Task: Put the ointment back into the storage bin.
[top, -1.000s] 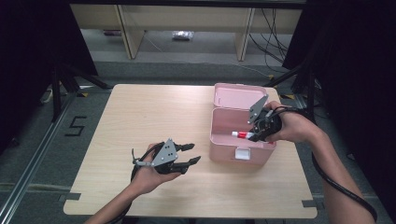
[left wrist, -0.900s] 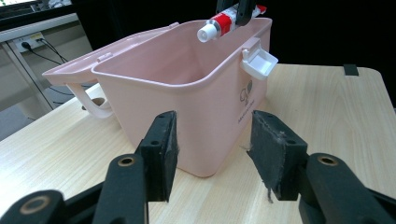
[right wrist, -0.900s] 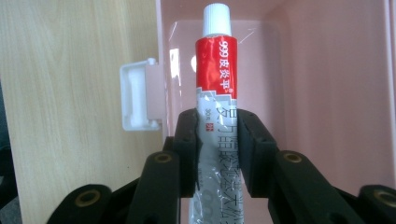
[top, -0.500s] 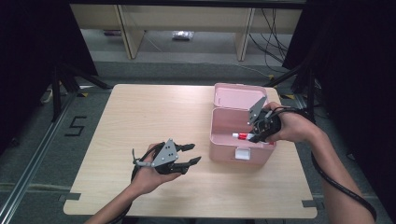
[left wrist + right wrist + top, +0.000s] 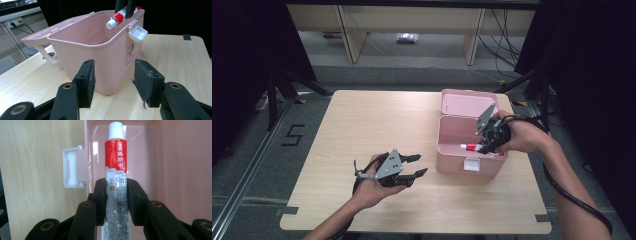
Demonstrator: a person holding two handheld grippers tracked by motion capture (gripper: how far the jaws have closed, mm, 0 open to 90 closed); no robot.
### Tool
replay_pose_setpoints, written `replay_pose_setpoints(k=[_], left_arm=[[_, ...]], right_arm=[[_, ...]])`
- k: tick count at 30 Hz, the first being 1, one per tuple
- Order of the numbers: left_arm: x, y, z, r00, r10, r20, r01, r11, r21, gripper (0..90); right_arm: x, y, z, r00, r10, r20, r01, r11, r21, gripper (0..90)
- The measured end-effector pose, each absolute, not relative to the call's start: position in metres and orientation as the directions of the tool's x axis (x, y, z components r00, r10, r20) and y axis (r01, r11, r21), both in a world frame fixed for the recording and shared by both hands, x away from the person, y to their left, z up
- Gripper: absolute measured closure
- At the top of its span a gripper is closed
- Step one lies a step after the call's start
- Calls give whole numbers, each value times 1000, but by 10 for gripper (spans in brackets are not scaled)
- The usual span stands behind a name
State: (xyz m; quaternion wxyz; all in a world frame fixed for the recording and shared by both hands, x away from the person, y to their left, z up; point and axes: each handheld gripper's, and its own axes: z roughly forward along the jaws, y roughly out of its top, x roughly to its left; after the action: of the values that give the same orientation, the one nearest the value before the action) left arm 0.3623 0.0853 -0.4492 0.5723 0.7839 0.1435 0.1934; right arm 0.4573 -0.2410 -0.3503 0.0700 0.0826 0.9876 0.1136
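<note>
Pale wooden table (image 5: 362, 125): right gripper (image 5: 116, 195) jaws clamp red-and-white ointment tube (image 5: 115, 170) mid-body, above open pink plastic box (image 5: 452, 150). Tube likely light, soft, squashable; grip gently. Left gripper (image 5: 113, 83) jaws apart, empty.

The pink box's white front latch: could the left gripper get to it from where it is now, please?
Probably yes: the left gripper is open, and bare table lies between it and the latch; the right gripper holds its tube above the box.

Pale wooden table (image 5: 362, 130), shelving (image 5: 407, 30) behind, floor cables (image 5: 507, 35)
</note>
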Motion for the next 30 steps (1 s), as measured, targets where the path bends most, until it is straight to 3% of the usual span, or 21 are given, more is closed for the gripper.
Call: replay_pose_setpoints(k=[4,7,8,13,14,30], left_arm=[[361,85,-449,883,451,132,10,-299,954,510],[361,85,-449,883,450,132,11,-300,954,510],[361,85,-449,884,450,131,11,-299,954,510],[362,85,-449,885,444,140,2,-306,952,509],[362,85,-449,885,444,139,4,-306,952,510],[362,84,-449,887,440,139,3,-308,951,509]], right_arm=[[461,-240,-354,-983,135,-122,102,964,244,720],[461,-240,-355,-979,168,-116,138,964,229,721],[463,-240,-356,-984,134,-118,102,965,243,720],[466,-240,-360,-984,141,-112,113,967,227,720],[462,-241,-360,-976,191,-105,165,963,214,720],[469,-241,-368,-981,173,-90,152,968,200,720]])
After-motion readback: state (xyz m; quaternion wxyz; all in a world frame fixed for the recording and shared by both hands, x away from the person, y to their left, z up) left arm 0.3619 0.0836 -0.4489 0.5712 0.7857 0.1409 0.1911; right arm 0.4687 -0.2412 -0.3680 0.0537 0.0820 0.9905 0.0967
